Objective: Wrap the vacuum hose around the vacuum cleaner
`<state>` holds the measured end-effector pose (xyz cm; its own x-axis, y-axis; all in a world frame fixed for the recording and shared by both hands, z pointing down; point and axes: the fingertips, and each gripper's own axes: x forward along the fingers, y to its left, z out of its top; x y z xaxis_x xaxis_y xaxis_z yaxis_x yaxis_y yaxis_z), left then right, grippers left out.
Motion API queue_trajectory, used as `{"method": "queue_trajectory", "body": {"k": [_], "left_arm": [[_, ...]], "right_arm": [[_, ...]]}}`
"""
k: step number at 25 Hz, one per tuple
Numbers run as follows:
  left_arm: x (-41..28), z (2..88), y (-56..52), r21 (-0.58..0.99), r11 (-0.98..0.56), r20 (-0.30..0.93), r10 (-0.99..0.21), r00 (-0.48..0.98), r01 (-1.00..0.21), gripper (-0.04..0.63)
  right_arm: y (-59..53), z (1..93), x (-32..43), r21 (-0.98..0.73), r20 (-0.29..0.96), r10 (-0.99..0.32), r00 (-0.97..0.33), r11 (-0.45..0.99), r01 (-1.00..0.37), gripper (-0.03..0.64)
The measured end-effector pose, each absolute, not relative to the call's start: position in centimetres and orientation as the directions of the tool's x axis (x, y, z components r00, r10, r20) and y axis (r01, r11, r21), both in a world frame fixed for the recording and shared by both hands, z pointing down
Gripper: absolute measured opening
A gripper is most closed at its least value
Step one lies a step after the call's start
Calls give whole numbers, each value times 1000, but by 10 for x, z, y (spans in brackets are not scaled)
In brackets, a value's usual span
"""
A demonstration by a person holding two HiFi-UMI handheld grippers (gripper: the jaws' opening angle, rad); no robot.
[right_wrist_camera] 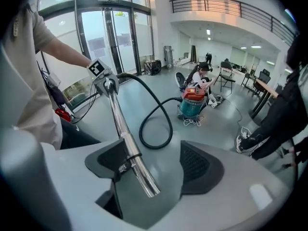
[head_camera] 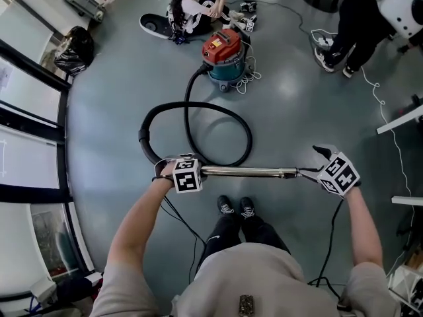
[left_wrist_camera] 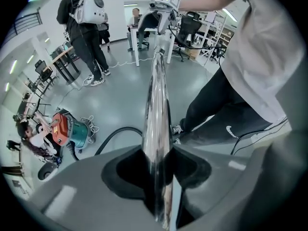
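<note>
Clamping the wand [head_camera: 244, 172] near its hose [head_camera: 143, 136] end, the left gripper [left_wrist_camera: 158, 165] is tight on it. The right gripper [right_wrist_camera: 159, 162] has its jaws apart, with the wand tip against one pad. The vacuum [head_camera: 223, 57] sits at 12 o'clock on the floor [head_camera: 297, 111].

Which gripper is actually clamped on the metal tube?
The left gripper: its jaws pinch the metal tube. The right gripper has jaws apart, tube against one pad.
</note>
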<state>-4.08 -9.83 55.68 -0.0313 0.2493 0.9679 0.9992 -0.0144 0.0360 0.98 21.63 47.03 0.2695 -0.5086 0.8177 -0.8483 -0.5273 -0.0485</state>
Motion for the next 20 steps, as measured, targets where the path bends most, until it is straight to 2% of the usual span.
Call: {"method": "queue_trajectory", "body": {"k": [3, 6, 8, 15, 20], "left_arm": [[-32, 566, -98, 31, -75, 961, 278, -9, 997, 155], [-23, 574, -96, 47, -159, 947, 322, 7, 986, 155], [-16, 578, -93, 70, -211, 937, 349, 9, 975, 155], [28, 574, -79, 95, -359, 899, 432, 75, 928, 155], [49, 578, -76, 118, -420, 879, 467, 102, 900, 155]], "right_arm": [[209, 471, 23, -24, 800, -503, 327, -572, -820, 290], [202, 470, 41, -8, 777, -481, 406, -653, -758, 89], [193, 468, 50, -12, 763, -474, 438, -689, -725, 28], [132, 473, 68, -110, 741, -526, 419, -710, -696, 33], [81, 483, 93, -239, 706, -596, 383, -709, -663, 132]]}}
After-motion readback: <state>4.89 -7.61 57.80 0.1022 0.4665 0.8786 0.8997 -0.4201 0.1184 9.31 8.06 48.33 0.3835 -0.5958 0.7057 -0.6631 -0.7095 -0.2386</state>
